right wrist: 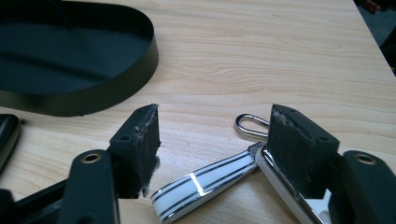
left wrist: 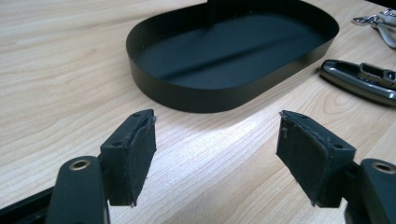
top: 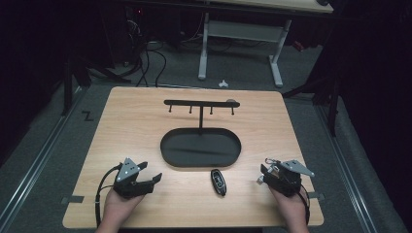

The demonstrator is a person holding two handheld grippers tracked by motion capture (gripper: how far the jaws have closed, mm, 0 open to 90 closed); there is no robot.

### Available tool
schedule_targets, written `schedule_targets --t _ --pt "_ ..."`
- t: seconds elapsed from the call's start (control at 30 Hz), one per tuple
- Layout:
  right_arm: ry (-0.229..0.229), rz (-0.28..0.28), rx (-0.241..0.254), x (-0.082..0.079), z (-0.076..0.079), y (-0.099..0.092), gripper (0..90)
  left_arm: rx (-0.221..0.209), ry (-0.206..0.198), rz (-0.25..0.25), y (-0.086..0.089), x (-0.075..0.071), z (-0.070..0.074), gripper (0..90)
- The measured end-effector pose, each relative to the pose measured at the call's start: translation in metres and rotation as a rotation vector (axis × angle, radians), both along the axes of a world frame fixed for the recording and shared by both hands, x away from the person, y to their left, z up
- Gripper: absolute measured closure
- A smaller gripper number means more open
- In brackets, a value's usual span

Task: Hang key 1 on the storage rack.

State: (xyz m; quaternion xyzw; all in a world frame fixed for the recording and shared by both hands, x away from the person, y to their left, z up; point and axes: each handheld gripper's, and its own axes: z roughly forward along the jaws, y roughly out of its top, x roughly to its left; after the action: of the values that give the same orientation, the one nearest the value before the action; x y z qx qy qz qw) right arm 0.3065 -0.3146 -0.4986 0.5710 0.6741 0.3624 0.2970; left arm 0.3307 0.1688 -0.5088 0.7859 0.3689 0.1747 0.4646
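Note:
A black car key fob (top: pixel 218 182) lies on the wooden table just in front of a black oval tray (top: pixel 214 151). From the tray rises a black stand with a hook bar (top: pixel 201 103). My left gripper (top: pixel 151 171) rests at the near left; its jaws (left wrist: pixel 217 126) stand open over bare wood, facing the tray (left wrist: pixel 201 91) and the fob (left wrist: pixel 364 81). My right gripper (top: pixel 262 174) sits at the near right, open (right wrist: pixel 215 116). A keychain with a white striped strap (right wrist: pixel 205 179) and a silver carabiner (right wrist: pixel 250 126) lies on the table between its jaws, close to the right one.
The tray wall (right wrist: pixel 93 100) lies ahead and left of my right gripper, with the fob's end (right wrist: pixel 7 135) at the far left. Bare tabletop (top: pixel 131 126) spreads left of the tray and also to its right. A desk frame (top: pixel 238 34) stands on the floor beyond the table.

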Motion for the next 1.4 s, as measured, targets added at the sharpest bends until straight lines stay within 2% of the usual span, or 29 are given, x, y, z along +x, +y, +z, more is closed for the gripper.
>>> schedule_targets --t 0.1,0.3,0.7,0.8,0.93,1.0,1.03,1.07,1.1,1.17,1.23,1.33,1.4 --pt "0.007 0.006 -0.002 0.001 -0.003 -0.001 33.8 0.021 -0.013 0.0 -0.002 0.001 -0.001 28.8" --pt "0.012 0.022 -0.009 0.003 -0.006 -0.003 32.9 0.031 -0.012 -0.003 -0.006 0.002 -0.002 28.7" --pt "0.009 0.018 -0.016 0.004 -0.007 -0.006 32.8 0.02 -0.003 -0.011 -0.004 0.002 -0.005 28.5" --pt "0.008 0.017 -0.028 0.004 -0.007 -0.005 32.8 0.021 -0.013 -0.016 -0.004 0.001 -0.005 27.9" --pt "-0.002 0.026 -0.041 0.004 -0.006 -0.005 32.9 0.03 -0.01 -0.02 -0.001 0.0 0.001 29.6" --pt "-0.002 0.027 -0.04 0.003 -0.006 -0.007 32.6 0.011 -0.008 -0.024 0.001 0.001 0.005 30.2" --pt "-0.002 0.026 -0.037 0.002 -0.006 -0.007 32.8 0.014 -0.002 -0.034 0.002 0.001 0.006 29.9" --pt "-0.006 0.027 -0.036 0.002 -0.006 -0.008 33.3 0.037 -0.002 -0.038 0.003 0.001 0.006 29.9" --pt "-0.006 0.031 -0.054 0.001 -0.006 -0.008 33.4 0.057 0.002 -0.039 0.004 0.0 0.005 29.9" --pt "-0.003 0.035 -0.08 0.001 -0.007 -0.009 33.3 0.07 0.008 -0.028 0.008 0.0 0.003 29.3" --pt "-0.001 0.03 -0.073 0.0 -0.007 -0.01 31.9 0.073 0.0 -0.02 0.012 0.0 0.002 28.4" --pt "-0.008 0.028 -0.075 -0.002 -0.005 -0.011 30.8 0.074 -0.037 0.002 0.018 -0.001 -0.001 26.3" --pt "-0.016 0.031 -0.081 -0.004 -0.003 -0.011 30.5 0.051 -0.049 0.014 0.022 0.0 -0.001 26.2"
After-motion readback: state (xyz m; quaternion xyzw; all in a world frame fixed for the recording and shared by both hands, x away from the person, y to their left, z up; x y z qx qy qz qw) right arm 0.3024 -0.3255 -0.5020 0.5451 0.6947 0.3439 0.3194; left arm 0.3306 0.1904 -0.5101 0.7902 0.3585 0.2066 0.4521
